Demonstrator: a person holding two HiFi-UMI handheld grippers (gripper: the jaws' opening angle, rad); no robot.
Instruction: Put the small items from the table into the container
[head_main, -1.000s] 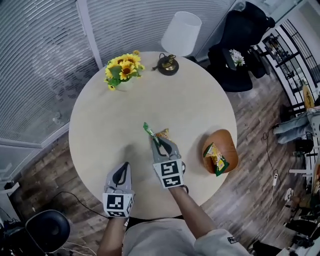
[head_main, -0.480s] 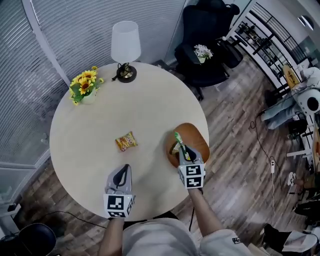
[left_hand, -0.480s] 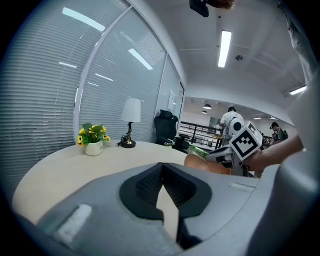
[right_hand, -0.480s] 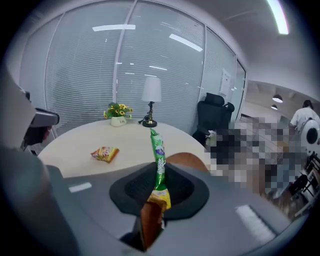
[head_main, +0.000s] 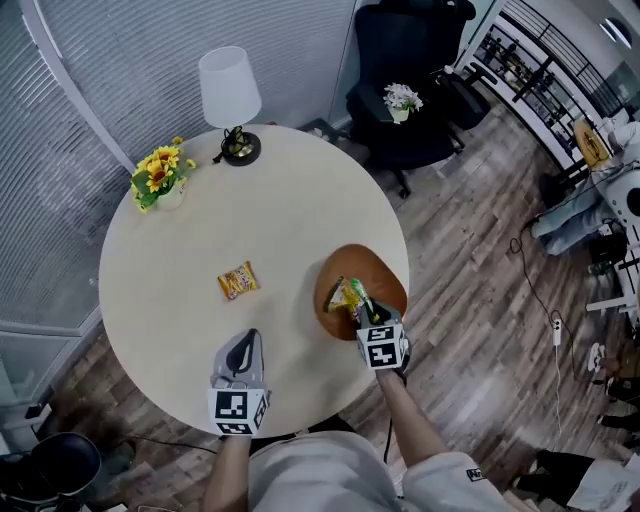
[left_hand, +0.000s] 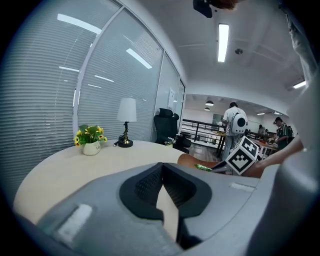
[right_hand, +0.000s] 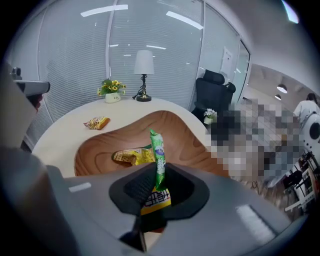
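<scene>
Head view, lower right: my right gripper (head_main: 365, 310), clamped on the slim green foil snack packet (right_hand: 159, 157), has travelled from mid-frame to over the brown oval wooden bowl (head_main: 386, 270), so release is due; my left gripper (head_main: 242, 342) is closed and empty; one orange snack packet (head_main: 238, 281) remains left of centre on the round beige table (head_main: 200, 220).

A slim green packet (right_hand: 159, 160) stands upright, pinched in my right claw (right_hand: 156, 187) over the wooden bowl (right_hand: 187, 142). I see a yellow packet (right_hand: 131, 156) lying inside the bowl just beyond the claw. An orange packet (head_main: 238, 281) lies on the table well to the claw's left.
</scene>
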